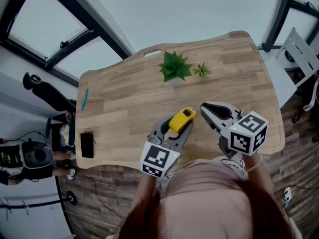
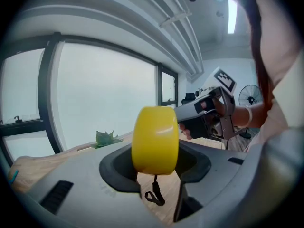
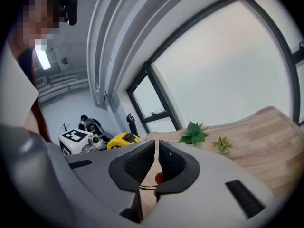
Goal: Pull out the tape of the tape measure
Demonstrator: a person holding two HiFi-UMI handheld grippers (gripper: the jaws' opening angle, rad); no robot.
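Note:
A yellow tape measure (image 1: 182,118) is clamped between the jaws of my left gripper (image 1: 177,127), held up above the wooden table (image 1: 124,98). In the left gripper view the yellow case (image 2: 155,137) fills the gap between the pads, with a black wrist loop (image 2: 154,196) dangling under it. My right gripper (image 1: 208,110) hovers just right of the case, apart from it, its jaws together with only a thin slit and nothing in them. The right gripper view shows the tape measure (image 3: 121,138) off to the left of my right gripper (image 3: 156,148).
Two small potted plants (image 1: 174,66) (image 1: 202,70) stand at the table's far side. A blue pen (image 1: 84,99) and a black object (image 1: 87,144) lie near the left edge. The table's near edge runs just under both grippers.

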